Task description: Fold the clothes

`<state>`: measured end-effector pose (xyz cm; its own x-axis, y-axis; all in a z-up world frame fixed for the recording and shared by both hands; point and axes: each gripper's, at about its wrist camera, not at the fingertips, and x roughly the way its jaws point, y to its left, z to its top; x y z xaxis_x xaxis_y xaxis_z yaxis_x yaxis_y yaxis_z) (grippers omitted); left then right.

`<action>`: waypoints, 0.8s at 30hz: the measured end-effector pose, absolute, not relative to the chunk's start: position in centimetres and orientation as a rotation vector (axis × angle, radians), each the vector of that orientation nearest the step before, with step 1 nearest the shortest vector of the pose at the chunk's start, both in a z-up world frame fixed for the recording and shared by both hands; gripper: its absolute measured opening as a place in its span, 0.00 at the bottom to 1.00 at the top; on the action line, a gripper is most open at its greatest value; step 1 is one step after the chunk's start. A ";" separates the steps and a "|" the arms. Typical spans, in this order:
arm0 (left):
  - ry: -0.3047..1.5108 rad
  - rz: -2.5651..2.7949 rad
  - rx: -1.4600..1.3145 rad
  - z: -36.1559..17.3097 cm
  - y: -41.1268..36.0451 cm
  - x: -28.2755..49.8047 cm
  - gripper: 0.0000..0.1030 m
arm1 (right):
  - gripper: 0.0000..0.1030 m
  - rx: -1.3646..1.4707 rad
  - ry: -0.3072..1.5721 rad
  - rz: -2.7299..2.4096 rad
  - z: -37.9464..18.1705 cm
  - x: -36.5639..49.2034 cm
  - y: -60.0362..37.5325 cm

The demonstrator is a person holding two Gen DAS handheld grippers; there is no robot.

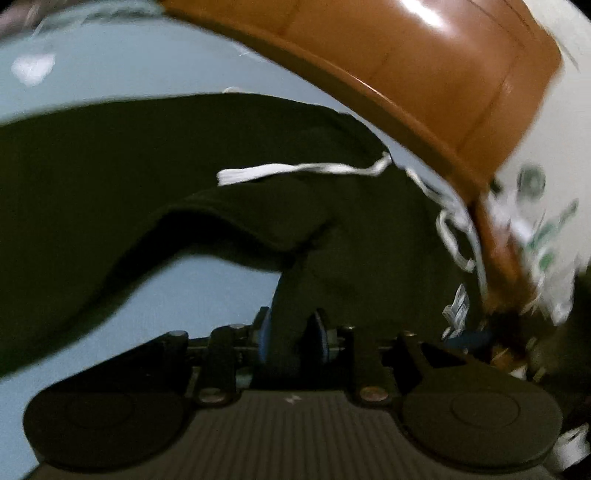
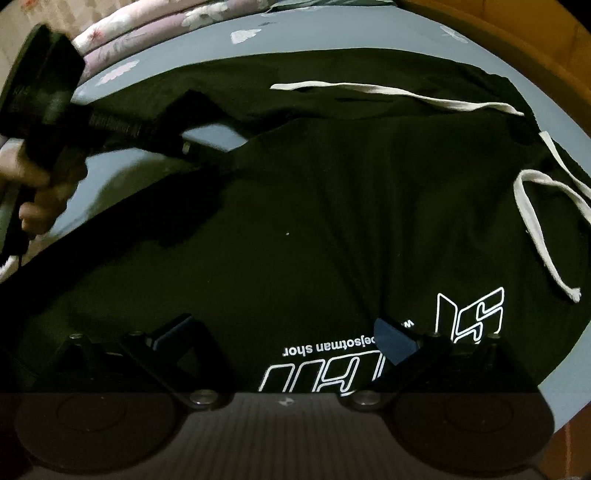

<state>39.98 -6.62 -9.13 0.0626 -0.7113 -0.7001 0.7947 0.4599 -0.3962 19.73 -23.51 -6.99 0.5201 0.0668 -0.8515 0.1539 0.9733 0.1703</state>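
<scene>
A black hoodie (image 2: pixel 314 221) with white print and white drawstrings (image 2: pixel 532 221) lies spread on a light blue bed sheet (image 2: pixel 332 33). My left gripper (image 1: pixel 293 338) is shut on a fold of the hoodie's black fabric (image 1: pixel 295 258) and lifts it off the sheet; it also shows in the right wrist view (image 2: pixel 207 151), held by a hand at the left. My right gripper (image 2: pixel 280 332) is open and empty, low over the printed chest of the hoodie.
A brown wooden bed frame (image 1: pixel 424 74) curves along the right edge of the sheet. A white bag with green print (image 1: pixel 546 221) lies beyond it. A floral pink quilt (image 2: pixel 147 22) is bunched at the far left.
</scene>
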 end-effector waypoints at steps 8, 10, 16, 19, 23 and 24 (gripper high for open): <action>0.866 -1.087 0.268 -8.7 -6.2 39.5 0.25 | 1.00 0.257 1.013 -0.092 -7.2 20.5 -23.7; 0.861 -1.072 0.274 -8.2 -6.0 39.3 0.23 | 1.00 0.252 1.015 -0.103 -7.2 20.7 -23.5; 0.858 -1.168 0.145 -6.6 -3.2 38.2 0.20 | 1.00 0.181 1.053 -0.097 -7.8 22.1 -23.1; 0.916 -1.259 0.063 -6.7 -2.6 37.8 0.27 | 1.00 0.200 1.049 -0.088 -7.6 21.9 -23.5; 1.013 -1.179 0.107 -8.1 -3.3 37.4 0.28 | 1.00 0.207 1.030 -0.076 -7.6 21.5 -23.7; 1.017 -1.157 0.114 -8.3 -3.4 37.3 0.29 | 1.00 0.204 1.020 -0.077 -7.7 21.3 -23.6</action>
